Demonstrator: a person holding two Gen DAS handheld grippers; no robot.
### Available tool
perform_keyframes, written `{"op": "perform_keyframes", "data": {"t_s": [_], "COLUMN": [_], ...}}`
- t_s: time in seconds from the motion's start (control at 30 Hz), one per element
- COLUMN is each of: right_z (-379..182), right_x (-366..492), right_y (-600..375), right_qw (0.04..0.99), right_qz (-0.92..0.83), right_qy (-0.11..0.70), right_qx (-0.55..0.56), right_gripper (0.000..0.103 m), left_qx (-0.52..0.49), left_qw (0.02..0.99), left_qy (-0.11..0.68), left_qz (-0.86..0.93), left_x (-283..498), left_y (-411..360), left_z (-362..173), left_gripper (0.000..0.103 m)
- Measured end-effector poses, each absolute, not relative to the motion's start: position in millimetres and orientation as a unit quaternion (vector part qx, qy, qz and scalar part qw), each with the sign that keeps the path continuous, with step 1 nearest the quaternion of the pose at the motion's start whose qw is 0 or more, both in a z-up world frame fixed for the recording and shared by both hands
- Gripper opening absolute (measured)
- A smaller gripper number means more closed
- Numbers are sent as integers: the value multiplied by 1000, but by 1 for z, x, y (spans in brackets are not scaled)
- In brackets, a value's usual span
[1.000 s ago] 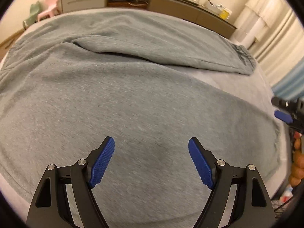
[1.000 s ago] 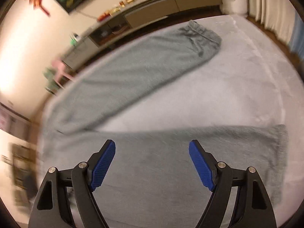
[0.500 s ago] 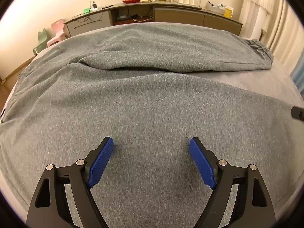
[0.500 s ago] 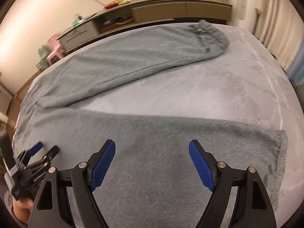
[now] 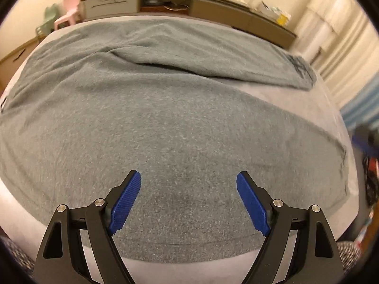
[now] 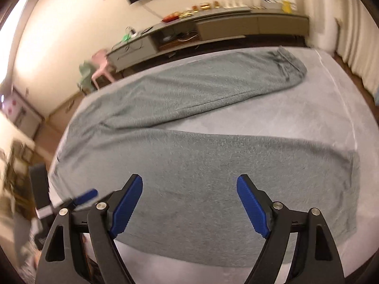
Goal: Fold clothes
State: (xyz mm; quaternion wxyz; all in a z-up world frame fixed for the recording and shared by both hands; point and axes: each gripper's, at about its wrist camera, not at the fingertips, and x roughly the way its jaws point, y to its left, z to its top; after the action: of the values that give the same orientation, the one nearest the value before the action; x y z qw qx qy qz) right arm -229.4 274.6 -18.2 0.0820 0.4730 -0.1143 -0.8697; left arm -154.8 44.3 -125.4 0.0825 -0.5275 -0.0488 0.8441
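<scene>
Across a pale bed (image 6: 296, 118), grey sweatpants (image 6: 213, 165) were laid flat with legs splayed, presumably for folding, while the left gripper (image 5: 188, 200) and right gripper (image 6: 189, 203) were held above them, fingers spread, nothing pinched.

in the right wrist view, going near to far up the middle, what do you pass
right hand-held gripper → near leg of the grey sweatpants → bare strip of light grey bed cover → far trouser leg → low tv cabinet → wall
</scene>
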Motion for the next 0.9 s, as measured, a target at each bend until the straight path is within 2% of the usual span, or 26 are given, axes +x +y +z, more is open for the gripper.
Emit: {"op": "perform_keyframes", "data": {"t_s": [0.17, 0.27, 0.43, 0.57, 0.6, 0.67, 0.7, 0.73, 0.77, 0.8, 0.9], "right_z": [7, 10, -26, -75, -85, -107, -115, -120, -117, -112, -69], "right_x": [-295, -364, -483, -550, -560, -575, -579, -581, -578, -573, -530], "right_y": [367, 433, 484, 506, 507, 505, 504, 501, 496, 494, 484], "right_qw": [-3, -60, -98, -102, -96, -69, -59, -47, -35, -35, -6], "right_qz": [-887, -882, -861, -839, -834, -814, -804, -800, -809, -818, -864], "right_qy": [-109, -109, -94, -130, -139, -160, -166, -170, -160, -151, -138], "right_qx": [449, 455, 490, 519, 526, 555, 567, 573, 565, 554, 484], "right_gripper": [83, 83, 83, 83, 79, 49, 24, 16, 14, 7, 7], "left_qx": [-509, -497, -526, -532, -533, -539, -541, -542, -542, -539, -524], "left_qw": [95, 92, 109, 124, 128, 141, 144, 143, 139, 135, 121], "left_qy": [11, 20, 19, 5, -2, -28, -36, -42, -45, -46, -61], "left_qz": [856, 862, 843, 837, 836, 830, 828, 827, 828, 830, 841], "left_x": [-183, -204, -215, -220, -221, -225, -226, -228, -229, -229, -236], "left_y": [50, 42, 30, 22, 22, 19, 18, 17, 16, 15, 10], "left_z": [-111, -118, -145, -144, -143, -143, -144, -144, -146, -146, -137], "left_gripper": [85, 85, 85, 85, 85, 85, 85, 85, 85, 85, 85]}}
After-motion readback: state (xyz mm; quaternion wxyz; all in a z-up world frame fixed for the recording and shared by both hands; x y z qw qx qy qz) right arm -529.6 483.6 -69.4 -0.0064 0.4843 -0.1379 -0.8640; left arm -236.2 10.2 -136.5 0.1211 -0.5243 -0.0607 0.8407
